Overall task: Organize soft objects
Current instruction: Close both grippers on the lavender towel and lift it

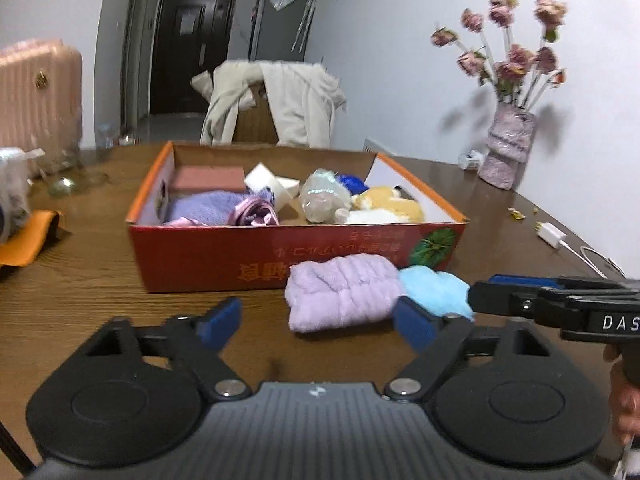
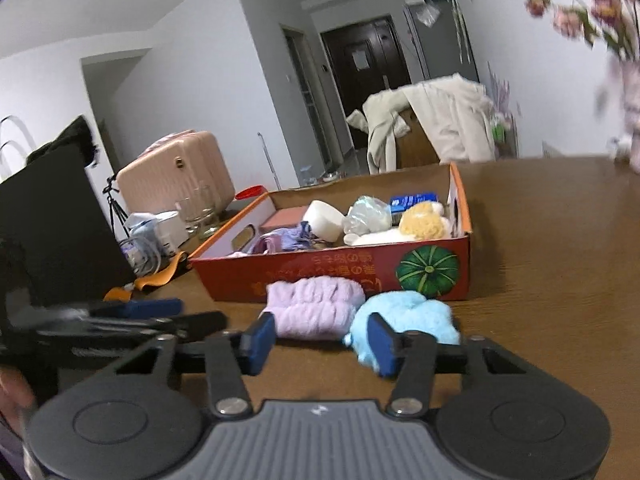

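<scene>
A folded lilac towel [image 1: 342, 293] [image 2: 316, 310] and a fluffy light-blue cloth [image 1: 434, 287] [image 2: 408, 316] lie on the wooden table in front of a red cardboard box [image 1: 248, 254] [image 2: 332, 272]. The box holds a purple cloth [image 1: 204, 208], a yellow plush toy [image 1: 390, 202] [image 2: 422, 220], a plastic bag, white foam and other soft items. My left gripper [image 1: 316, 326] is open and empty, just short of the lilac towel. My right gripper [image 2: 320, 346] is open and empty, close in front of both cloths; it also shows in the left wrist view [image 1: 520, 296].
A pink vase with dried roses [image 1: 506, 142] stands at the table's right back. A white charger and cable [image 1: 554, 236] lie at the right. An orange strap [image 1: 28, 236], glasses [image 2: 198, 210] and clutter sit at the left. A chair with a beige jacket [image 1: 276, 104] stands behind the box.
</scene>
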Tool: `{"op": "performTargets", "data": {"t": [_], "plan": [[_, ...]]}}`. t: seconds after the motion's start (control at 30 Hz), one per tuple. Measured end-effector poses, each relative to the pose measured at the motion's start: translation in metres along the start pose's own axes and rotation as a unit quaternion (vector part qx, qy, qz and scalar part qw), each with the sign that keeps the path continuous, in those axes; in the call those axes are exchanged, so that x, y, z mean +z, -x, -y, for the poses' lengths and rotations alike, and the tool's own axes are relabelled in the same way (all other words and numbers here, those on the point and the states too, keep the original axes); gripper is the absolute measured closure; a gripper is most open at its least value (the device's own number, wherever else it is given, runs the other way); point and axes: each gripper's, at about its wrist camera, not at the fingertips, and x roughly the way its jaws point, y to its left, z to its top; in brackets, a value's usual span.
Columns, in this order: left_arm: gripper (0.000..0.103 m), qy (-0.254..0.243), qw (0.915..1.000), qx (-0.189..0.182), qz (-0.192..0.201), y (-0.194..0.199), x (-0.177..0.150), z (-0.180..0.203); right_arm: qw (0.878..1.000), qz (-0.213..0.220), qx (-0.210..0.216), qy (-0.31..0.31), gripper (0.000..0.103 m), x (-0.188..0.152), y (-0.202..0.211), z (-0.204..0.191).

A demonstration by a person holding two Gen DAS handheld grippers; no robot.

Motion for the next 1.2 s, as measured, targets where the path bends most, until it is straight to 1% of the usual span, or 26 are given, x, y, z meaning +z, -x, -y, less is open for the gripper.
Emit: {"op": "performTargets", "data": {"t": [0.03, 0.07, 0.13, 0.2, 0.3, 0.33, 0.43, 0.5, 0.53, 0.6, 0.67, 0.73, 0.8, 0.87, 1.03, 1.13, 1.2], "plan": [[0.026, 0.005, 1.0, -0.002, -0.004, -0.009, 0.002, -0.002, 1.0, -0.003, 0.004, -0.006, 0.06, 0.003, -0.011, 0.004], [0.029, 0.012, 0.9999, -0.007, -0.006, -0.018, 0.004, -0.004, 1.0, -0.008, 0.008, -0.013, 0.06, 0.007, -0.023, 0.007], [0.03, 0.02, 0.9995, -0.022, -0.005, -0.029, 0.008, -0.006, 1.0, -0.014, 0.012, -0.017, 0.061, 0.011, -0.04, 0.011], [0.036, 0.024, 0.9992, -0.031, -0.002, -0.037, 0.01, -0.008, 1.0, -0.022, 0.012, -0.017, 0.061, 0.013, -0.057, 0.012], [0.04, 0.033, 0.9988, -0.034, -0.015, -0.049, 0.008, -0.014, 0.999, -0.035, 0.009, -0.024, 0.061, 0.012, -0.076, 0.017], [0.041, 0.041, 0.9981, -0.039, -0.023, -0.054, 0.006, -0.018, 0.999, -0.038, 0.008, -0.026, 0.063, 0.011, -0.081, 0.018], [0.051, 0.065, 0.9955, -0.056, -0.041, -0.065, 0.0, -0.028, 0.998, -0.044, 0.018, -0.031, 0.063, 0.01, -0.092, 0.021], [0.062, 0.077, 0.9936, -0.069, -0.046, -0.069, -0.002, -0.033, 0.998, -0.044, 0.02, -0.032, 0.063, 0.009, -0.098, 0.021], [0.064, 0.08, 0.9928, -0.077, -0.044, -0.07, -0.003, -0.035, 0.998, -0.044, 0.019, -0.031, 0.063, 0.009, -0.099, 0.021], [0.069, 0.076, 0.9932, -0.078, -0.04, -0.069, -0.004, -0.035, 0.999, -0.043, 0.014, -0.026, 0.063, 0.009, -0.102, 0.02], [0.07, 0.075, 0.9933, -0.078, -0.039, -0.068, -0.005, -0.036, 0.999, -0.044, 0.012, -0.02, 0.064, 0.009, -0.104, 0.017], [0.072, 0.077, 0.9932, -0.078, -0.04, -0.066, -0.004, -0.035, 0.999, -0.043, 0.005, -0.013, 0.073, 0.008, -0.102, 0.016], [0.079, 0.071, 0.994, -0.075, -0.036, -0.061, -0.004, -0.032, 0.999, -0.042, -0.005, -0.008, 0.079, 0.008, -0.1, 0.014], [0.081, 0.064, 0.9944, -0.077, -0.031, -0.05, -0.003, -0.028, 0.999, -0.04, -0.008, -0.005, 0.082, 0.008, -0.094, 0.01], [0.082, 0.054, 0.9957, -0.075, 0.0, -0.002, -0.004, -0.017, 0.999, -0.011, -0.013, 0.037, 0.082, 0.006, -0.059, -0.018], [0.082, 0.048, 0.9957, -0.076, 0.023, 0.033, -0.012, -0.009, 0.999, 0.004, -0.012, 0.044, 0.082, -0.004, -0.031, -0.036], [0.082, 0.042, 0.996, -0.074, 0.027, 0.052, -0.02, -0.002, 0.999, 0.01, -0.01, 0.044, 0.082, -0.013, -0.013, -0.047]]}}
